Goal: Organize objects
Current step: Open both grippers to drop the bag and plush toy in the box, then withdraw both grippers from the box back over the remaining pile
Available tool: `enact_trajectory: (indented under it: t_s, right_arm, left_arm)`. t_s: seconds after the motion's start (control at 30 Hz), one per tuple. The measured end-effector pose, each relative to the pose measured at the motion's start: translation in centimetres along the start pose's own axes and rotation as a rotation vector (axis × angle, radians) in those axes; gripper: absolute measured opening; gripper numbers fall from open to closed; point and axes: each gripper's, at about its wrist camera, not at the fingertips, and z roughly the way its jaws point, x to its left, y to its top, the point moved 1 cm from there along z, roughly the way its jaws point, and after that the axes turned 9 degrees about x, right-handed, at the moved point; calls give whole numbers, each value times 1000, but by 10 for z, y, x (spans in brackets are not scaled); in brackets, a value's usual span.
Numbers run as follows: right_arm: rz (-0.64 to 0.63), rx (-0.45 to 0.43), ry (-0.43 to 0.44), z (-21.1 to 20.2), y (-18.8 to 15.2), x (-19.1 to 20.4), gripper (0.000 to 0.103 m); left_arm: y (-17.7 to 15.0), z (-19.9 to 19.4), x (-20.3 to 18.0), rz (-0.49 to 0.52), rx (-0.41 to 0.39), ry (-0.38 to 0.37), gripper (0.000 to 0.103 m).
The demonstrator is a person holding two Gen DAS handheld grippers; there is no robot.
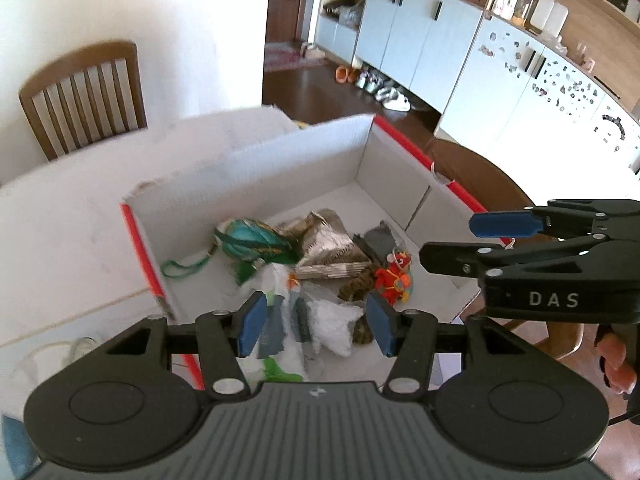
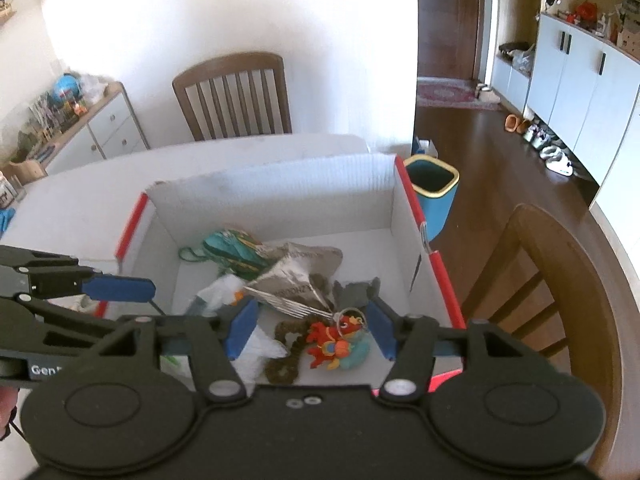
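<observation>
A white cardboard box with red edges [image 1: 360, 160] [image 2: 280, 192] stands on the white table and holds several items: a teal and green pouch [image 1: 248, 240] [image 2: 230, 250], a crumpled silver foil bag [image 1: 328, 244] [image 2: 296, 276], a red plush toy [image 1: 394, 278] [image 2: 336, 342], white plastic wrap [image 1: 336, 324] [image 2: 256, 346] and a brown braided piece [image 2: 286, 354]. My left gripper [image 1: 316, 322] is open and empty above the box's near side. My right gripper [image 2: 310, 328] is open and empty above the red plush toy.
The white table [image 1: 72, 216] [image 2: 80, 188] carries the box. Wooden chairs stand behind it [image 1: 84, 92] [image 2: 234, 94] and at the right [image 2: 560, 280]. A blue bin [image 2: 434, 192] stands on the floor beyond the box. Cabinets [image 1: 420, 40] line the far wall.
</observation>
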Motion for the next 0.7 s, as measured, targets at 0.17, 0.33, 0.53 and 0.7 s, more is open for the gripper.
enact_trajectory:
  t_s: [0.17,0.33,0.53,0.7]
  right_arm:
    - [13,-40,16,-20,-6,14,63]
    - [17,-76,13,-35,-13,32,63]
    - [17,-110,4,-47,-23,57,71]
    - [44,-125,11,-51,-31,77,76]
  left_arm:
    - [-8,-23,2,33,-46,23,54]
    - [-19,-44,10,46,-82,21,54]
    - [-33,-65,25,39,-109,-1,54]
    - [-45,-79,45,28,-123,-10,59]
